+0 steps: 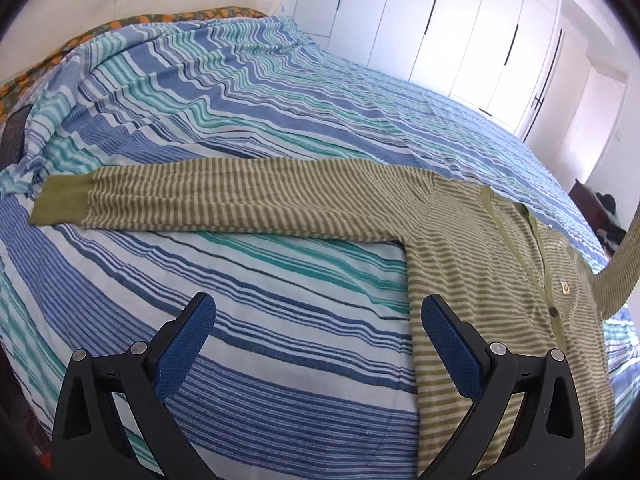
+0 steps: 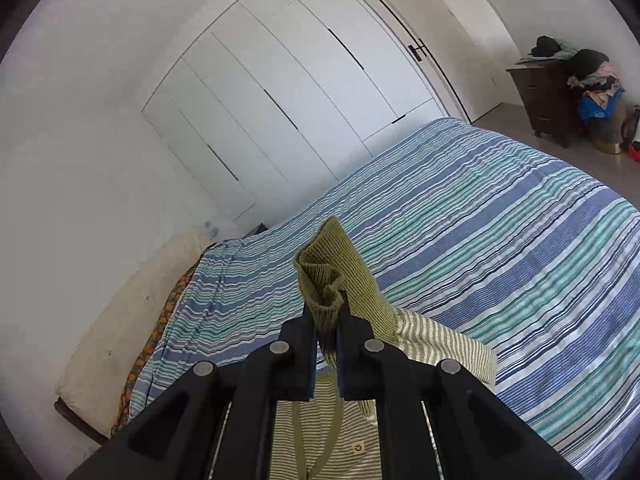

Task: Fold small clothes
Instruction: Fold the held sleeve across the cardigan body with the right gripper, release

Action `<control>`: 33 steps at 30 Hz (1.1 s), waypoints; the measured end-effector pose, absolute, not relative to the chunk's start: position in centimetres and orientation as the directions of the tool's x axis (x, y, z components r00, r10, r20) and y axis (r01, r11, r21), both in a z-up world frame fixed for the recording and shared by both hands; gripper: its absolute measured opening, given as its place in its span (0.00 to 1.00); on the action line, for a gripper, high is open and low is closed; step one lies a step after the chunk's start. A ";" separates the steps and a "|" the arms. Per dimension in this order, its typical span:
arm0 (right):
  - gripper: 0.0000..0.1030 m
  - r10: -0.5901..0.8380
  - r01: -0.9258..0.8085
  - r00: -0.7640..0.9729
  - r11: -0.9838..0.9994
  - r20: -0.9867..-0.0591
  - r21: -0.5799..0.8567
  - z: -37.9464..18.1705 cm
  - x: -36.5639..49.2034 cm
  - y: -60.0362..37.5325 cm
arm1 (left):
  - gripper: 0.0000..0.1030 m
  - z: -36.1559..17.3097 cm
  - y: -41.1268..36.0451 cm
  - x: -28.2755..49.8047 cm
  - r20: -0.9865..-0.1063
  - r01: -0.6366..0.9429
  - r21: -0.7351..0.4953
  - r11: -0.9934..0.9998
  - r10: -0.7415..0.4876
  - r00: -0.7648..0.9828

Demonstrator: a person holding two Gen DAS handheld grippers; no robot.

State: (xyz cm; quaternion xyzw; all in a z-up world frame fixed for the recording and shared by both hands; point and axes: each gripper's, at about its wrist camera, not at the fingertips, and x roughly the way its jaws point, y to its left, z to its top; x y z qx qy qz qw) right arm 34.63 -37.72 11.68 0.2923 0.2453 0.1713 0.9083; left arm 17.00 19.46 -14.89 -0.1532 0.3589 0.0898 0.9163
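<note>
A green striped cardigan (image 1: 500, 280) lies flat on the blue striped bedspread (image 1: 260, 120), 1 sleeve (image 1: 240, 204) stretched straight out to the left. The left gripper (image 1: 316, 340) hangs above the cardigan's left edge, jaws spread wide and holding nothing. The right gripper (image 2: 325, 332) is clamped on the other sleeve's plain green cuff (image 2: 336, 276), lifted above the cardigan's front.

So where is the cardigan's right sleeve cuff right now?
In the right wrist view the cuff is pinched in the right gripper, lifted above the cardigan and the striped bedspread.
</note>
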 end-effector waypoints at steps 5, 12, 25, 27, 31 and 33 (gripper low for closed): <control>0.08 0.632 -0.351 0.673 0.731 -0.385 0.585 9.5 37.2 -17.0 | 0.99 -18.9 20.4 13.7 -0.719 -0.246 -0.204 0.948 0.026 0.695; 0.57 0.683 -0.448 0.432 0.730 -0.589 0.517 -4.8 38.0 5.0 | 0.99 -18.7 20.6 14.0 -0.703 -0.200 -0.219 0.955 -0.012 0.711; 0.75 0.428 -0.253 0.505 0.903 -0.749 0.346 -12.1 37.1 -17.4 | 1.00 -19.2 20.1 14.4 -0.706 -0.214 -0.184 0.959 0.022 0.708; 0.75 0.293 -0.107 0.516 0.954 -0.805 0.280 -12.8 38.9 -23.7 | 1.00 -19.4 20.0 14.6 -0.709 -0.222 -0.172 0.960 0.036 0.705; 0.66 0.219 -0.052 0.462 0.974 -0.859 0.221 -14.1 41.8 -29.3 | 1.00 -19.7 19.3 15.2 -0.713 -0.236 -0.123 0.964 0.080 0.696; 0.59 0.221 -0.093 0.441 0.975 -0.870 0.201 -14.9 43.0 -29.1 | 1.00 -19.9 19.0 15.3 -0.713 -0.241 -0.099 0.965 0.100 0.694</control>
